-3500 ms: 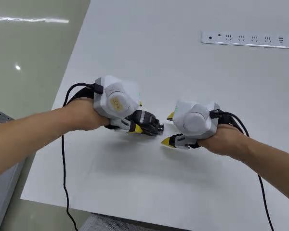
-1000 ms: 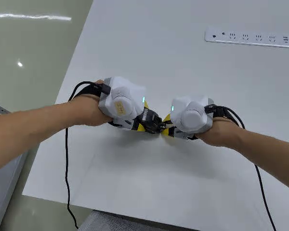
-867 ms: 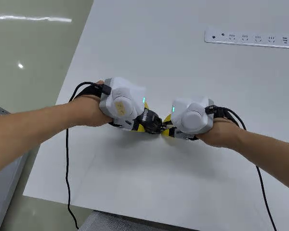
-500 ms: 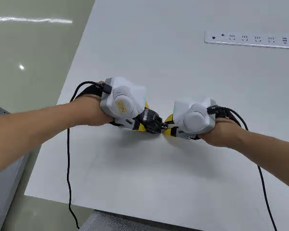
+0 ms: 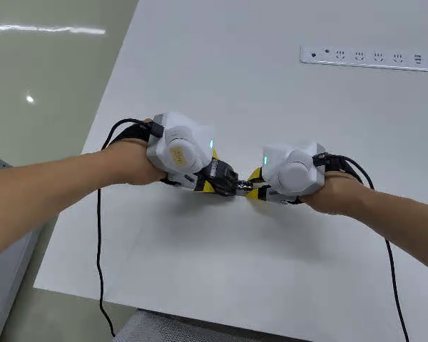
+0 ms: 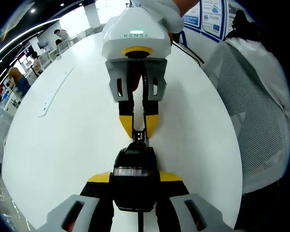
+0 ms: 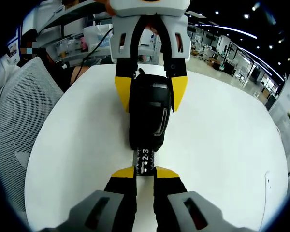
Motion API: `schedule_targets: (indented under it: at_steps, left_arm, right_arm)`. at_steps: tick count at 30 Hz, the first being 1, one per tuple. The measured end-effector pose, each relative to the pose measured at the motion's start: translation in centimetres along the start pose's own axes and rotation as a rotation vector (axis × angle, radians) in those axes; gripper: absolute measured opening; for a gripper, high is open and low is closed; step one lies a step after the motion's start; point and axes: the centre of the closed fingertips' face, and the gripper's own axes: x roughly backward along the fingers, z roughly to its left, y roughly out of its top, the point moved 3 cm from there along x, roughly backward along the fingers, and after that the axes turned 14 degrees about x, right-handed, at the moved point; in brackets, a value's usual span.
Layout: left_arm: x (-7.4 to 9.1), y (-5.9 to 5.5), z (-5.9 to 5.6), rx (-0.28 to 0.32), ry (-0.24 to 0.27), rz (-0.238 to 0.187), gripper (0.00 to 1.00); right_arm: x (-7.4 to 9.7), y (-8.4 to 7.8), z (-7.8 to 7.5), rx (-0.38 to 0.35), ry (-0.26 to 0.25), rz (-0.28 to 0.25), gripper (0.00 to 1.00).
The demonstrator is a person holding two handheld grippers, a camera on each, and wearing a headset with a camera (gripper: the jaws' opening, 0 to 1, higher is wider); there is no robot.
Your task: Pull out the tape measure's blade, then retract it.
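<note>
The tape measure [image 7: 147, 113] is clamped in the left tongs [image 6: 135, 178], with its barely drawn blade [image 7: 143, 162] pinched by the right tongs [image 7: 144, 174], lengthwise rightward.

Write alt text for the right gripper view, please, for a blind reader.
The right gripper pinches the blade, barely pulled from a black tape measure that the left gripper clamps opposite, over a white table.

In the head view the left tool [image 5: 211, 173] largely covers the tape measure [image 5: 223, 177] (we cannot read its blade [image 5: 243, 187] there). In the right gripper view the blade's end hides between the jaws of the right tool [image 7: 145, 172].
</note>
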Motion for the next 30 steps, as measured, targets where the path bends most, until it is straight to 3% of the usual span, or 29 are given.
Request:
schedule_targets:
  at_steps: [30]
  left_arm:
    - [0.0, 0.1, -0.1, 0.007, 0.002, 0.006, 0.30]
  right_arm:
    - [2.6, -2.6, 0.7, -0.034, -0.001, 0.030, 0.11]
